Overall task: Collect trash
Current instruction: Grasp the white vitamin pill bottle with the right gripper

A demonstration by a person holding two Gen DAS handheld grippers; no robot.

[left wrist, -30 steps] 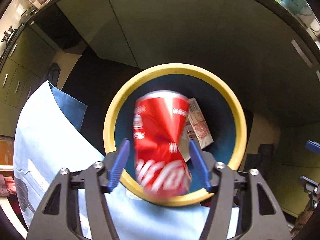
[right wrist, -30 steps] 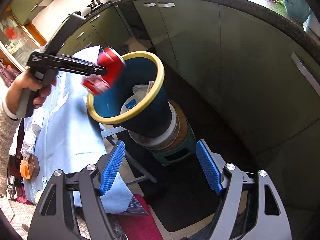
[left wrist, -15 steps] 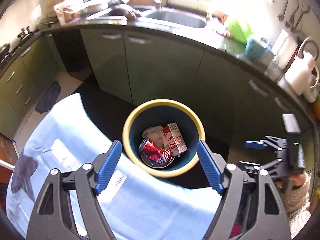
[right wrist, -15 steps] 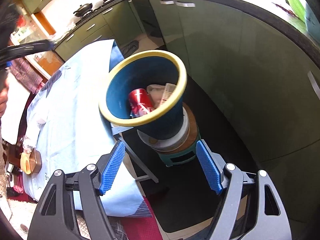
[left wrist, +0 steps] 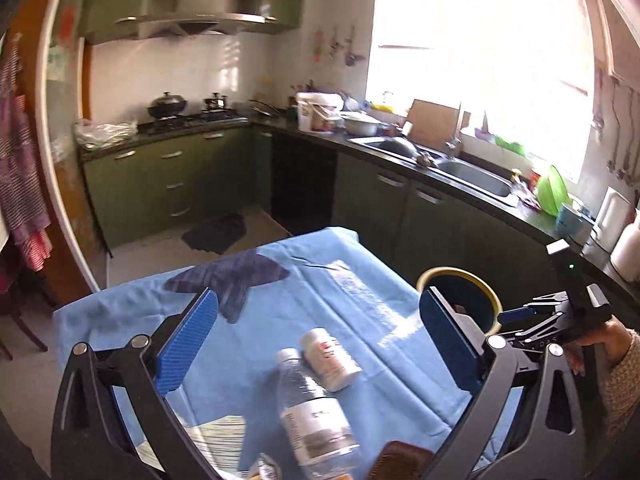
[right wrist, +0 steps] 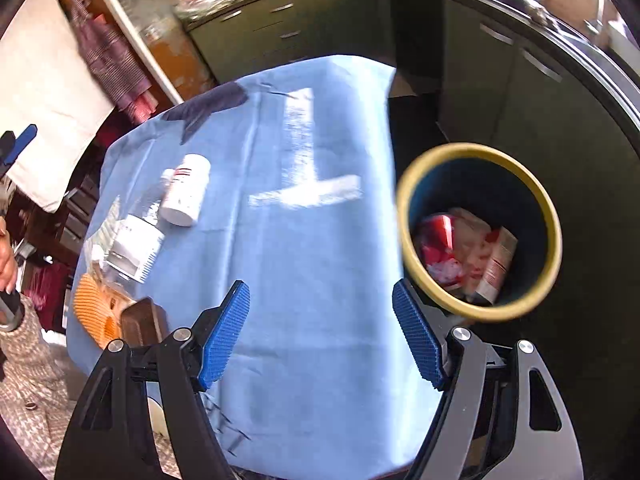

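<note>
Left wrist view looks along the left tongs (left wrist: 318,350), whose jaws have just been opening and now stand wide with nothing pressed between them. Below them the blue-clothed worktop (left wrist: 280,292) carries a clear plastic bottle (left wrist: 316,412) lying on its side and a white pill bottle (left wrist: 330,358) just beside its cap end, both toppled as discarded things would be and probably the next trash to collect. At the worktop's far right corner stands the yellow-rimmed trash bin (left wrist: 460,292), partly hidden behind the right blue pad; the right tongs (left wrist: 516,316) hang near it in a sleeved hand (left wrist: 608,340). Right wrist view looks steeply down past the right tongs (right wrist: 320,334), jaws moderately wide and empty, over bare cloth. The trash bin (right wrist: 480,232) sits just off the worktop's right edge, placed low so things can be dropped straight in; it already holds a crushed red can (right wrist: 438,240) and a carton (right wrist: 498,264). The two bottles lie near the left edge beside an orange object (right wrist: 92,312), and the open middle of the cloth leaves free room to carry them across to the bin.
</note>
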